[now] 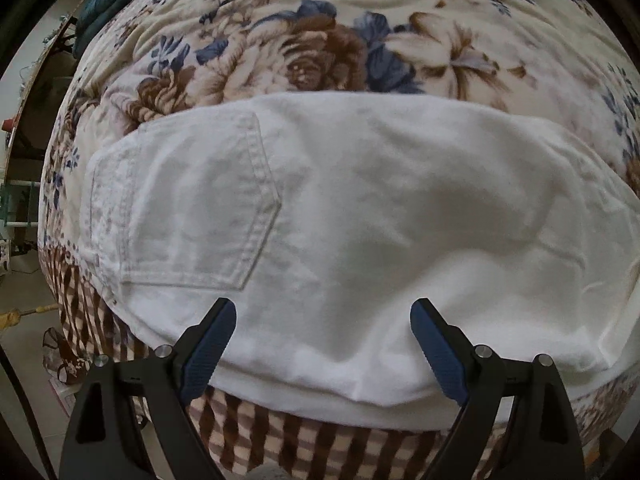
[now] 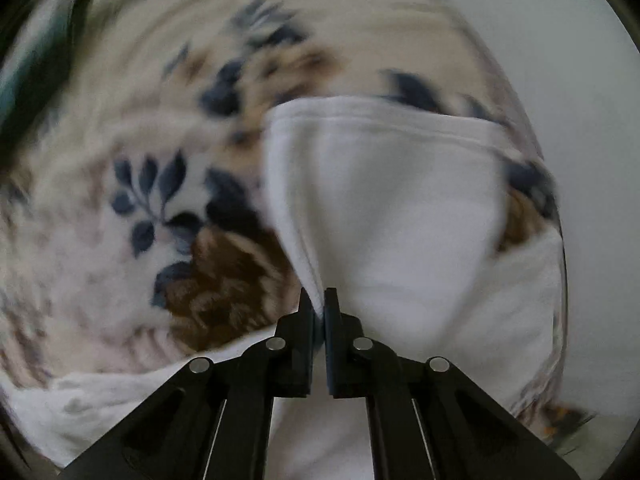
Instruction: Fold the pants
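I see the white pants lying flat across a plush floral blanket, cream with brown roses and blue leaves. The cloth is a stiff cotton twill, softly creased, with a stitched five-sided back pocket at nine o'clock from the view's centre. The waist end sits at the left, and a folded double edge runs along the bottom at six o'clock. Below that edge the blanket turns to a brown-and-cream checked border, and floor shows past it at eight o'clock.

My left gripper hangs over the near fold with its jaws spread wide; the blue ribbed pads stand either side of bare cloth and clamp nothing.

In the right wrist view, which is smeared with blur, my right gripper has its jaws pinched tight on a gathered edge of the pants, the fabric drawing into a narrow pleat between the black fingers. A hemmed end of the cloth shows at twelve o'clock above it.

Open blanket lies from nine to twelve o'clock of the right gripper. A plain pale wall fills two to four o'clock, close past the blanket's edge.
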Tool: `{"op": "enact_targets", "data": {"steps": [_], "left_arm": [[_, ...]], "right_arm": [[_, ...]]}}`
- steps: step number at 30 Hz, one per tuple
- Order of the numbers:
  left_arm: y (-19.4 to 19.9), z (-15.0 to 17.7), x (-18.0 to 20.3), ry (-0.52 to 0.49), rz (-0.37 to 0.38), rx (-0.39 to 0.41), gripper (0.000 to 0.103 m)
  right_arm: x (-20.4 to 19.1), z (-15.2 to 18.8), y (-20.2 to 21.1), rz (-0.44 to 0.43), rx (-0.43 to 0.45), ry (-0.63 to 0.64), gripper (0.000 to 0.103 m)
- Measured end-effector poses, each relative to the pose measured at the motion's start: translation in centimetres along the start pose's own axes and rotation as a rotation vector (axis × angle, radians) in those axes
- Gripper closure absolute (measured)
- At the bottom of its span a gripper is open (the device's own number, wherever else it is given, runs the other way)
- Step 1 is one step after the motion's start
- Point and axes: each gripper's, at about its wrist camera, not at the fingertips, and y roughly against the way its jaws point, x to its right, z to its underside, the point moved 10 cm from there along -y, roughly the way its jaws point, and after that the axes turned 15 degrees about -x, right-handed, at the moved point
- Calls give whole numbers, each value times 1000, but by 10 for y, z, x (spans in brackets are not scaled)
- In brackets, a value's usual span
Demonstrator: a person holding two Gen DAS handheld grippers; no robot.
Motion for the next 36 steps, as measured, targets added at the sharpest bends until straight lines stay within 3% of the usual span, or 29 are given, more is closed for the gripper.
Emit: {"op": "enact_targets", "data": {"steps": [2,5,8,11,14,16,17,19,21,23,28,31,36], "left_arm": [[1,6,2,-6,9,-3,14],[3,13,8,-15,30,-4,14],[4,17,16,-32,38,8,14],[0,19,21,-33,35,10,14],[1,25,18,-5,55,15,14],[5,31,7,33,71,33,14],[7,34,1,49,83,41,14],[12,42,-19,100,122,54,14],[15,48,-42,156,188,54,14],[16,51,-72,219,247,52,14],[6,46,-164,397,317,44,14],[-17,32,-217,479,365,2,14],[-59,9,-260,525,472,-58,14]], "right_arm": [[40,21,23,-99,52,-95,98],[106,54,29,-160,67,-258,98],[159,90,-7,-271,-1,-427,98],[174,105,-54,-371,-65,-501,94],[170,105,-77,-450,-117,-518,72],[167,104,-68,-515,-76,-527,34],[165,106,-60,-512,-56,-518,27],[161,116,-44,-504,-15,-499,26],[137,129,-32,-499,-33,-442,26],[96,145,-25,-548,-72,-355,26],[-53,200,-38,-640,-268,-117,26],[-117,226,-58,-644,-327,-97,26],[-157,251,-78,-648,-305,-152,27]]}}
